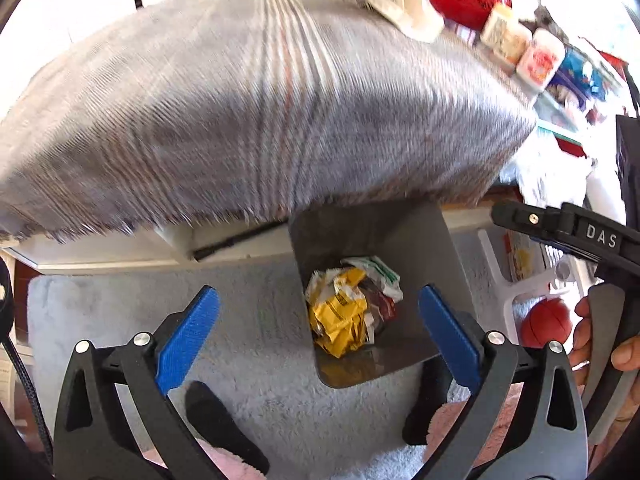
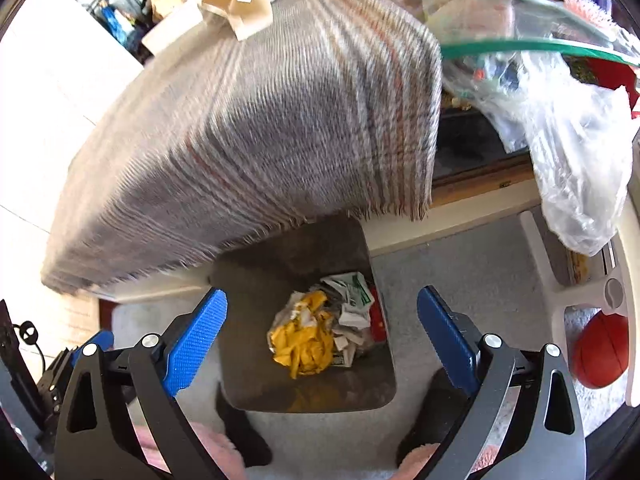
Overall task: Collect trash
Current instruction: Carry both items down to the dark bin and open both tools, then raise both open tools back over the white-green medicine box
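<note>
Grey rug — bin under cloth edge

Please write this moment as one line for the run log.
stage: trash dropped | left gripper: open, empty | right gripper: open, empty | bin: on the carpet, holds crumpled wrappers | both grippers: above bin

I'm seeing a striped cloth draping over the table edge, a ball lying on the grey rug, and a clear bag hanging beside the cloth.
</note>
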`<action>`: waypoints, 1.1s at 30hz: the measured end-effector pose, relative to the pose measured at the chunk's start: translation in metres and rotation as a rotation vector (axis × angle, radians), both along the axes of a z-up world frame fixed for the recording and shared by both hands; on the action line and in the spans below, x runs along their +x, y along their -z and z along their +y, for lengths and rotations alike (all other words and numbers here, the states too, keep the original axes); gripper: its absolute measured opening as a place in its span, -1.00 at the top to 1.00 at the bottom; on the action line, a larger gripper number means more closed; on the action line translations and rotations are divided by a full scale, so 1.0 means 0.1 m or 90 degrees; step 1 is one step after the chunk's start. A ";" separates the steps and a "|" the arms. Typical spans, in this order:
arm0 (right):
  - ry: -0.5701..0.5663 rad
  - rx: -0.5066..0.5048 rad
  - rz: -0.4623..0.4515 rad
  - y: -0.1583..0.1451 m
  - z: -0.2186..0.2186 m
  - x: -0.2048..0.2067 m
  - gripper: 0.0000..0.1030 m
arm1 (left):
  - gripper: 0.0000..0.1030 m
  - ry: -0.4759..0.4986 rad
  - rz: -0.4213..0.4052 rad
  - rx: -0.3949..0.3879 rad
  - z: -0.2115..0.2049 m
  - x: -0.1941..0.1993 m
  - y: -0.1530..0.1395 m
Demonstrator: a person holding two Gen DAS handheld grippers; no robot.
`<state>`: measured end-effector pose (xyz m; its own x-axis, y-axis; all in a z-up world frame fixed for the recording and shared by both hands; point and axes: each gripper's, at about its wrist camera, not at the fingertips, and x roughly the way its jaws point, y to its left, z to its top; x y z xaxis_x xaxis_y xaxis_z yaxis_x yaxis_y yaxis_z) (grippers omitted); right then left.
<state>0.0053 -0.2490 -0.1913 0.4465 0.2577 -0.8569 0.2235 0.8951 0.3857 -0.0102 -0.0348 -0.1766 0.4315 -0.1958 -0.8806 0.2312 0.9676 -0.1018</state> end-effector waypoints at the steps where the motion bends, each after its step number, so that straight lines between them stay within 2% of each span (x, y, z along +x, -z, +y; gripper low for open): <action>1: 0.003 0.005 -0.007 -0.07 -0.02 0.00 -0.87 | -0.84 -0.005 -0.005 -0.004 0.03 0.01 -0.09; 10: -0.005 -0.028 -0.116 -0.96 -0.11 0.15 -0.87 | -0.84 -0.003 -0.072 0.006 0.06 0.21 -0.74; 13: -0.011 -0.045 -0.143 -1.24 -0.16 0.33 -0.87 | -0.84 -0.009 -0.088 0.004 0.05 0.38 -0.93; 20: -0.008 -0.098 -0.176 -1.65 -0.26 0.92 -0.87 | -0.84 0.006 -0.141 0.018 -0.21 0.91 -1.31; 25: -0.007 -0.118 -0.169 -1.70 -0.35 1.40 -0.87 | -0.84 0.004 -0.150 0.012 -0.43 1.34 -1.38; 29: 0.000 -0.111 -0.154 -1.59 -0.48 1.77 -0.87 | -0.84 0.005 -0.145 0.003 -0.59 1.61 -1.36; 31: 0.000 -0.108 -0.144 -1.50 -0.52 1.92 -0.82 | -0.84 0.005 -0.145 0.001 -0.68 1.73 -1.34; 33: -0.001 -0.109 -0.133 -1.41 -0.57 2.08 -0.67 | -0.84 0.009 -0.140 -0.004 -0.78 1.85 -1.32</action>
